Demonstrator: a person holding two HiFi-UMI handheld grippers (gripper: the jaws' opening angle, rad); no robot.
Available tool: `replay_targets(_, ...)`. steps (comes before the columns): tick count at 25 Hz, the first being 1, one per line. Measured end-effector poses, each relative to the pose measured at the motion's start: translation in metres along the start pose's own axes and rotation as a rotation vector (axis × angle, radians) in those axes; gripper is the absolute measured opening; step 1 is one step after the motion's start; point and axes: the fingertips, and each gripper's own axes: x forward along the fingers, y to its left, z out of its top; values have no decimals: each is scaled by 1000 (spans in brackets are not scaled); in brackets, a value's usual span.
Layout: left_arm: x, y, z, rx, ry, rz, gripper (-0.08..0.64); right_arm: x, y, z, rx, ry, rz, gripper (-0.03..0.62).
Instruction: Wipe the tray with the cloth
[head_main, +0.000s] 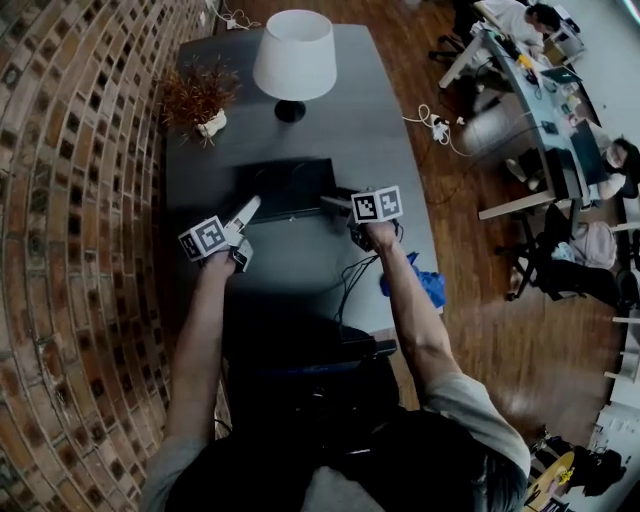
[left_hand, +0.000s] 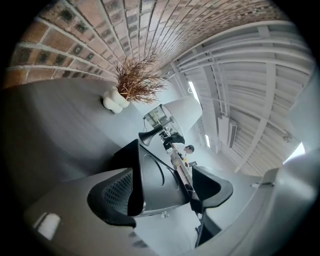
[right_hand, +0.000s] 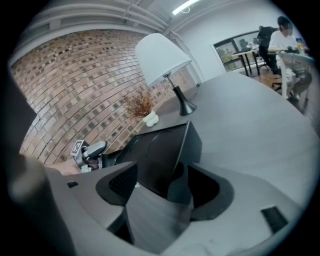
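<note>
A curved red-brick wall (head_main: 70, 200) runs along my nine o'clock. At the tray's eleven o'clock stands a dry brown plant in a white lumpy vase (head_main: 197, 98). My left gripper (head_main: 247, 212) reaches in at the nine o'clock edge of the flat black rectangular tray (head_main: 290, 185), its jaws spread with the tray's rim between them. The tray sits mid-way across the dark grey worktop (head_main: 300, 262), with a white-shaded lamp on a black foot (head_main: 294, 52) at its twelve o'clock. My right gripper (head_main: 335, 203) meets the tray's three o'clock edge, jaws likewise spread around a corner, bare worktop showing beside one pad. The crumpled blue cloth (head_main: 425, 287) lies at the tray's four o'clock, at the worktop's right edge, well apart from both grippers.
</note>
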Motion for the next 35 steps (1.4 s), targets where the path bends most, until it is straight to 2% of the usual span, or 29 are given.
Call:
replay_targets(2,-16,-1,-1,8,-14,8,376,-17,-2,7,25,-91,-23,314)
replay_targets(4,-42,-14,-1,-4,-67,-17,379,-52,6,20,38,-238,-25,313)
replay_targets(5,-55,-24,-1,-16,-99,-41,379,-74,12,26,30,-307,-29,273)
replay_targets(6,-68,-32,-4,-30,-128,-57,379,-96,18,28,17,-361,-35,265)
replay_targets(9,-113,-46,-14,-81,-210,-48,377,-145,40,20,-4,-458,-46,229)
replay_targets(12,-141,-71,-19,-97,-274,-109,379,-175,58,8,2,-512,-49,192)
replay_targets(15,-150,-99,-11,-54,-302,-179,379,-190,70,4,-34,-527,-76,192)
replay_targets(21,-144,-134,6,16,-303,-255,379,-179,91,0,-136,-474,-103,181)
replay_targets(24,-141,-151,6,12,-302,-292,379,-174,102,-1,-189,-449,-105,180)
replay_targets(29,-140,-163,-1,-1,-298,-319,379,-168,119,-4,-256,-422,-99,181)
replay_targets(35,-142,-168,-3,41,-277,-314,371,-162,128,-5,-289,-406,-100,181)
